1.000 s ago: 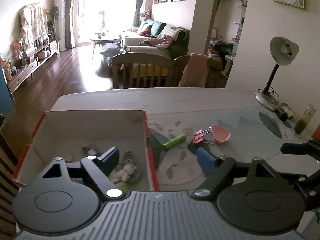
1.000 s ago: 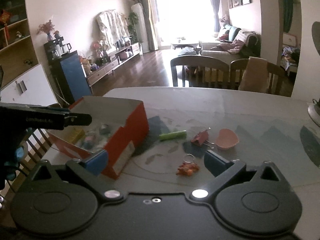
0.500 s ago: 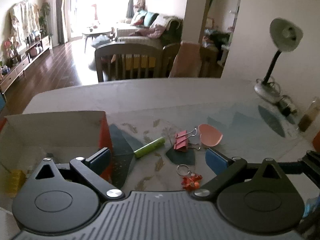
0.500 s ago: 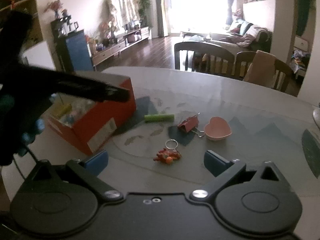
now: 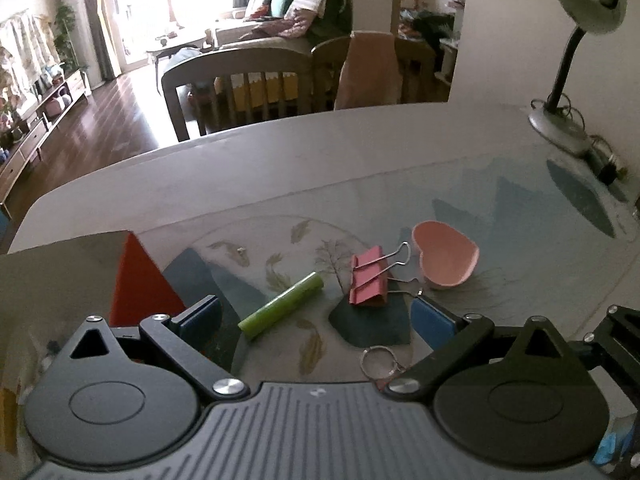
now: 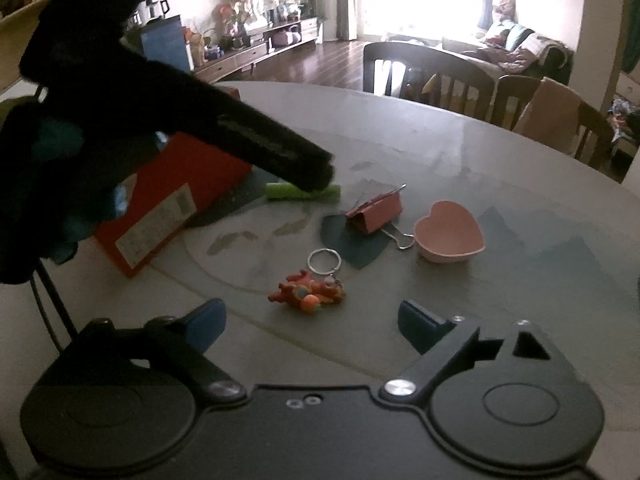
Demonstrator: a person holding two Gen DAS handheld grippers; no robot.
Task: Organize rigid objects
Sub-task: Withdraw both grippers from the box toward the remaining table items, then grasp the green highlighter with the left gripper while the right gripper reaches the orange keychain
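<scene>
— So, what is on the table (image 5: 360,168)?

— A green tube (image 5: 282,306) lies flat near the red box (image 6: 176,196). Next to it is a pink clip (image 5: 368,276) with wire handles. A pink heart dish (image 5: 446,258) sits just beside the clip, on the other side from the tube.

— And the little orange toy?

— That is a key ring toy (image 6: 308,290). It lies closer to us than the clip, with its silver ring pointing toward the clip. It is apart from the other things.

— Where is the left gripper (image 5: 316,316)?

— It hangs over the table and tilts down. Its jaws are wide apart. The tube and the clip show in the space between its blue pads, but nothing is pinched. One blue pad (image 5: 200,318) is near the corner of the box.

— And the right gripper (image 6: 312,322)?

— It tilts down too. Its jaws are still wide, but they are closing. The key ring toy shows between the pads, a bit farther out. The pads do not touch it.

— What is the big dark shape in the right view?

— That is the left gripper seen from the side. Its tip is over the green tube.

— Is anything in the box?

— I cannot tell from here.

— What else is there?

— A desk lamp (image 5: 576,52) stands at the far edge of the table, and chairs (image 5: 248,80) are behind it.
</scene>
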